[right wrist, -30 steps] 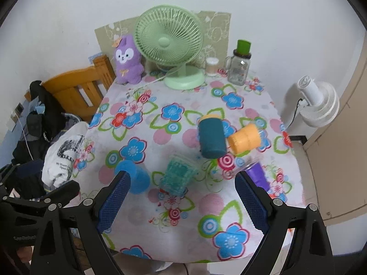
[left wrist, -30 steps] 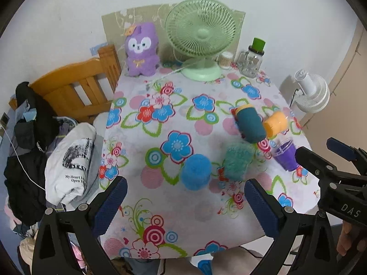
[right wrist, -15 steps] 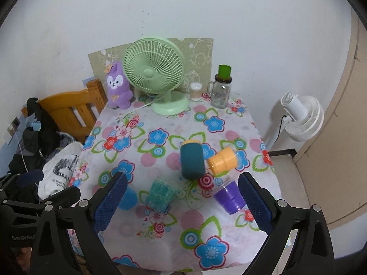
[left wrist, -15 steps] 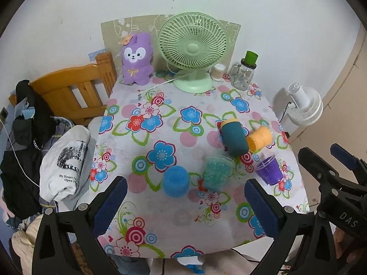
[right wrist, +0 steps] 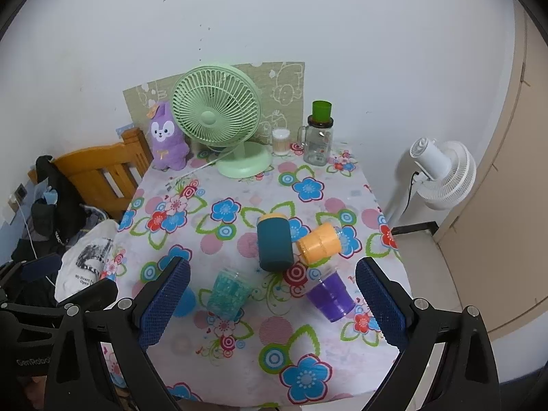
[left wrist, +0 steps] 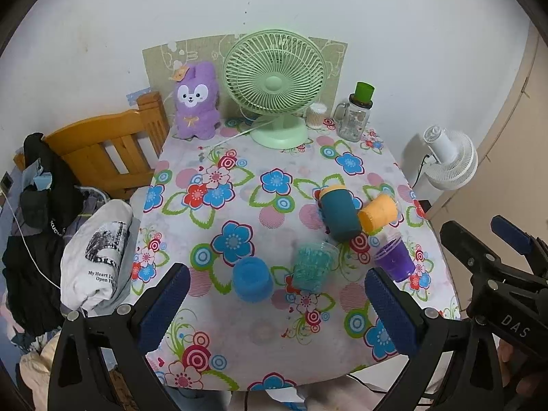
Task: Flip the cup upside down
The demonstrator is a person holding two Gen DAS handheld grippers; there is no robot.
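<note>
**Five cups on the flower table, both grippers up in the air**

Biggest thing here is the table with the flowery plastic cloth [left wrist: 239, 178], pushed against a white wall. At the back stand a mint-green desk fan [left wrist: 274, 85], a fuzzy purple bunny plush [left wrist: 197, 102] and a clear glass jar with a green lid [left wrist: 356, 116]. A white floor fan [right wrist: 441, 174] sits off the right edge.

The left gripper [left wrist: 274, 308] and right gripper [right wrist: 274, 304] both hang above the near edge, fingers spread wide, holding nothing.

Cups are clustered near the front: a dark teal cylindrical cup [right wrist: 274, 243] on its side, touching an orange plastic cup [right wrist: 318, 243] also on its side. A see-through teal textured cup [right wrist: 227, 291], a purple translucent cup [right wrist: 330, 296] lying tilted, and a blue plastic cup [left wrist: 251, 279] standing bottom-up.
</note>
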